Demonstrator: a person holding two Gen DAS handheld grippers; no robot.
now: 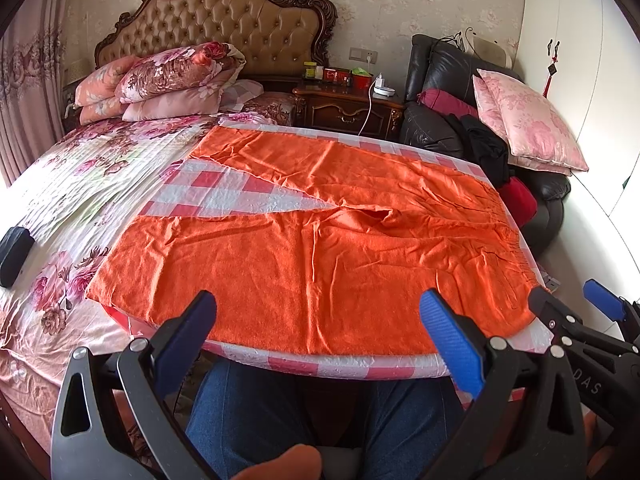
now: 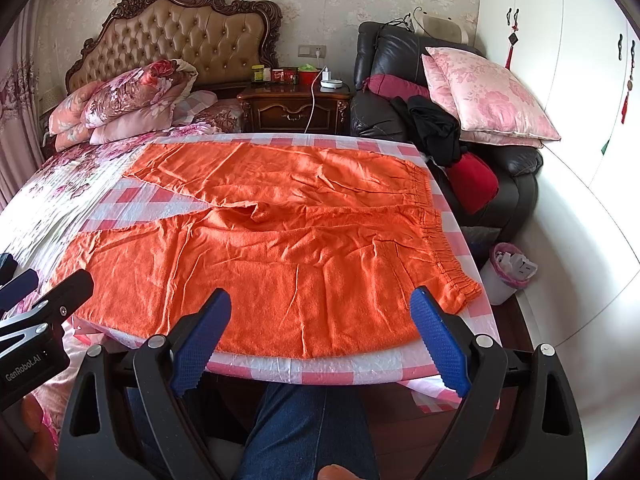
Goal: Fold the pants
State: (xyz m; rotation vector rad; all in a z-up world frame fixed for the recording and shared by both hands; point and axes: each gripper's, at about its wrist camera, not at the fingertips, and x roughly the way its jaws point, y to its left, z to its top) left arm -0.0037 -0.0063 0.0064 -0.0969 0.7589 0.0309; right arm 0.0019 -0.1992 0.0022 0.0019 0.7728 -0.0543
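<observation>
The left hand-held gripper (image 1: 318, 318) is wide open and holds nothing. It hovers just above the near edge of the orange pants (image 1: 320, 248). The right hand-held gripper (image 2: 320, 318) is wide open too, with nothing in it, over the same near edge. The pants lie flat on the worktop (image 2: 340, 370), which has a pink and white checked cover. The two legs spread apart toward the bed (image 1: 80, 184), and the stretchy waist points toward the black armchair (image 2: 400, 60). Behind the pants stands a dark wooden nightstand (image 2: 296, 110). Below the worktop's near edge are the person's blue jeans (image 2: 308, 432).
</observation>
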